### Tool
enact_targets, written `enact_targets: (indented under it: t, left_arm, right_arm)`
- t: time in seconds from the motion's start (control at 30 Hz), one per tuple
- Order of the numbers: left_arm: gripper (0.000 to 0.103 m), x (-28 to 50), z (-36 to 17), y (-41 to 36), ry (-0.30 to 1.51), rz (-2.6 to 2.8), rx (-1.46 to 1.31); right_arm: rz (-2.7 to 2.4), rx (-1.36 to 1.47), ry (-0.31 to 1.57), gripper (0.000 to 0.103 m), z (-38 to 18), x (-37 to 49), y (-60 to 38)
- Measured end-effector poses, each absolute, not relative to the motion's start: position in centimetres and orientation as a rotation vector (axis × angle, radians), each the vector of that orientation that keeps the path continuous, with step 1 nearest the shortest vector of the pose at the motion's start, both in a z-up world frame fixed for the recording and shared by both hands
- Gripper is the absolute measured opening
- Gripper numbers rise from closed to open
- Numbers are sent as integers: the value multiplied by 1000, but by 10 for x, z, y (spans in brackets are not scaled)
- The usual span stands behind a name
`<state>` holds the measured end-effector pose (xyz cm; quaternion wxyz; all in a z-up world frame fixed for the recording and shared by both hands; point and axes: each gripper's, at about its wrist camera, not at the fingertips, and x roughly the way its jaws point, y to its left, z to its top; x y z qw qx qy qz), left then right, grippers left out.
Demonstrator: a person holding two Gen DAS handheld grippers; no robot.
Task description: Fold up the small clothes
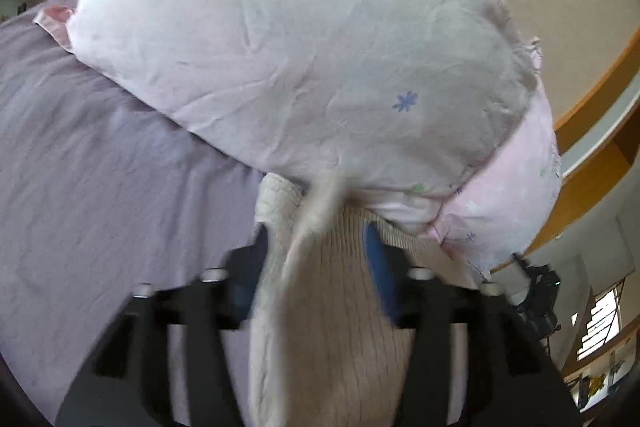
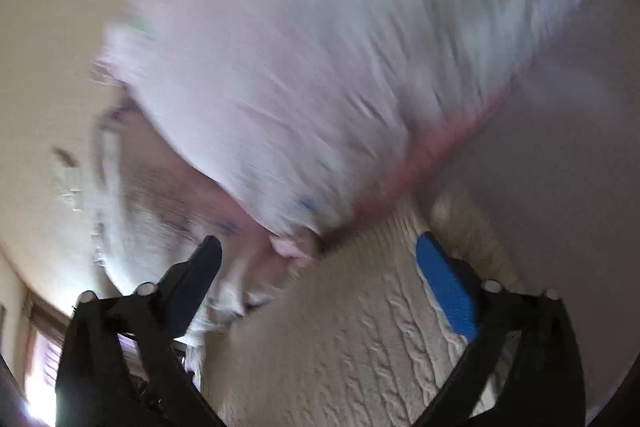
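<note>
A cream cable-knit garment [image 1: 332, 307] lies between the fingers of my left gripper [image 1: 316, 255] on the lilac bedsheet [image 1: 100, 167]; the jaws stand partly apart with the knit bunched between them, and I cannot tell whether they pinch it. In the right wrist view the same knit [image 2: 360, 339] fills the space between the widely spread fingers of my right gripper [image 2: 320, 259], which is open. The right wrist view is blurred by motion.
A large pale pink pillow with flower prints [image 1: 300, 47] lies just beyond the knit, also in the right wrist view [image 2: 320, 67]. A beige wall [image 1: 560, 7] and a wooden shelf edge [image 1: 600, 87] are behind it. A window [image 1: 600, 319] is at the lower right.
</note>
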<state>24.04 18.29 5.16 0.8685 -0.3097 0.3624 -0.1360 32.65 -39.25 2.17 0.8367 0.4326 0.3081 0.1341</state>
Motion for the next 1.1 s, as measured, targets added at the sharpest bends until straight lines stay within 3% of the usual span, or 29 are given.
enact_targets:
  t: [0.13, 0.37, 0.53, 0.57, 0.6, 0.67, 0.83, 0.93, 1.1]
  left_arm:
    - [70, 218, 45, 176, 826, -322, -583]
    - [67, 220, 11, 163, 961, -341, -573]
    - [50, 232, -9, 165, 981, -403, -771]
    - [33, 233, -14, 168, 983, -419, -845]
    - [22, 236, -29, 175, 989, -448, -993]
    - [17, 237, -47, 181, 968, -494, -1177]
    - [15, 234, -40, 175, 877, -560, -1288]
    - [15, 237, 1, 148, 806, -637, -1212]
    - [15, 258, 69, 38, 812, -847, -1029]
  right_arm:
    - [348, 901, 546, 100, 30, 298, -404]
    - [351, 951, 554, 100, 3, 282, -423]
    - [374, 913, 534, 100, 12, 285, -419]
    - [373, 912, 534, 100, 13, 287, -415]
    - [375, 914, 538, 100, 13, 288, -415]
    - [376, 921, 551, 100, 11, 289, -416]
    - [378, 914, 559, 100, 11, 287, -418]
    - [370, 898, 521, 100, 20, 280, -423]
    - [279, 838, 464, 100, 37, 270, -438]
